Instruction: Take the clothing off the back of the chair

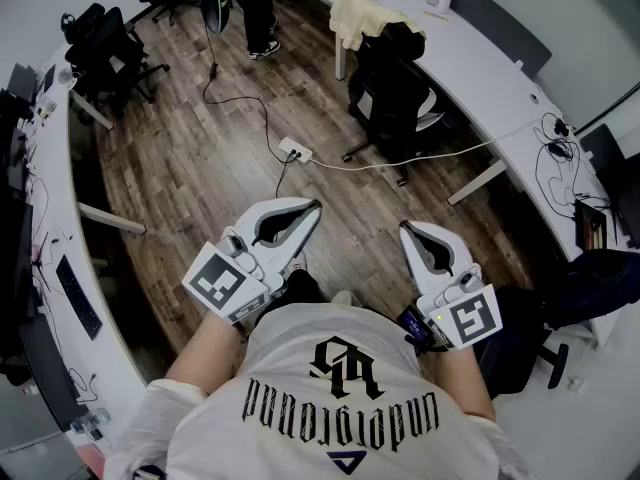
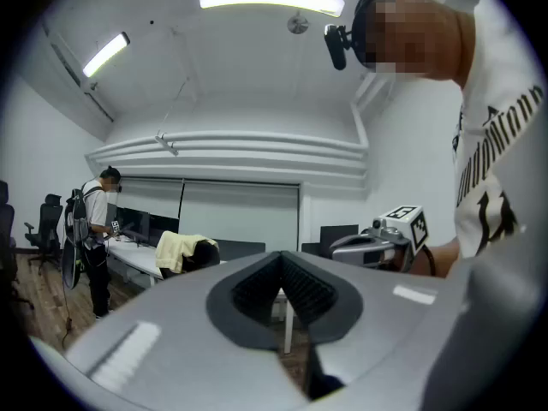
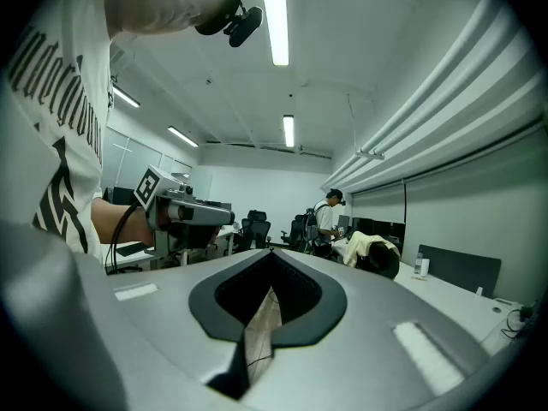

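Observation:
A pale yellow garment (image 1: 362, 13) hangs over the back of a black office chair (image 1: 398, 98) at the far desk. It also shows small in the left gripper view, garment (image 2: 178, 248), and in the right gripper view, garment (image 3: 368, 247). My left gripper (image 1: 314, 209) and right gripper (image 1: 404, 227) are held level in front of my chest, well short of the chair, with bare wood floor between. Both are shut with nothing in them. The left gripper (image 2: 281, 259) has its jaws pressed together, and so does the right gripper (image 3: 272, 253).
White desks (image 1: 480, 68) curve round the room. A power strip (image 1: 296, 152) and cables lie on the wood floor between me and the chair. Another person (image 1: 258, 8) stands at the back. More black chairs (image 1: 105, 48) stand at the left, and a dark chair (image 1: 600, 278) is close on my right.

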A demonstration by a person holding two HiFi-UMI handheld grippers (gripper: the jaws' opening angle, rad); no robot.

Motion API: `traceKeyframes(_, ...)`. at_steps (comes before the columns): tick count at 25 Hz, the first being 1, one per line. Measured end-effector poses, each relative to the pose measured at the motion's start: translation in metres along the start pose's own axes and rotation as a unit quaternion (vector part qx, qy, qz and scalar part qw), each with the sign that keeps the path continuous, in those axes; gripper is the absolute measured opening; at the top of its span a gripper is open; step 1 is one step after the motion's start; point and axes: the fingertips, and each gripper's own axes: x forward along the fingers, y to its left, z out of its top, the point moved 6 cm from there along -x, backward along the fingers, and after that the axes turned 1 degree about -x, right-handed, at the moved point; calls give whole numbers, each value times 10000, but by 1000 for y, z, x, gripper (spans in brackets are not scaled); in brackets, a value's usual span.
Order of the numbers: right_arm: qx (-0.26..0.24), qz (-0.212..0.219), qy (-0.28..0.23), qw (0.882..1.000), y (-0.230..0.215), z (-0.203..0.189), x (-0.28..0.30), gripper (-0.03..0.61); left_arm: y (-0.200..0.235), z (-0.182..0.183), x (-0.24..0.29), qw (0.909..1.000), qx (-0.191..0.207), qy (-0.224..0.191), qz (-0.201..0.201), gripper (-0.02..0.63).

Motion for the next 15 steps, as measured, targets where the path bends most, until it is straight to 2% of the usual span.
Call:
traceKeyframes(10,41,-3,11,10000,-3,1,20,6,17,-1,-1,10000,-36,12,-37,51)
traceKeyframes(15,79,206,-3,9998,-3,3,41,6,37,-5,-3,9999,-91,63,-31,51)
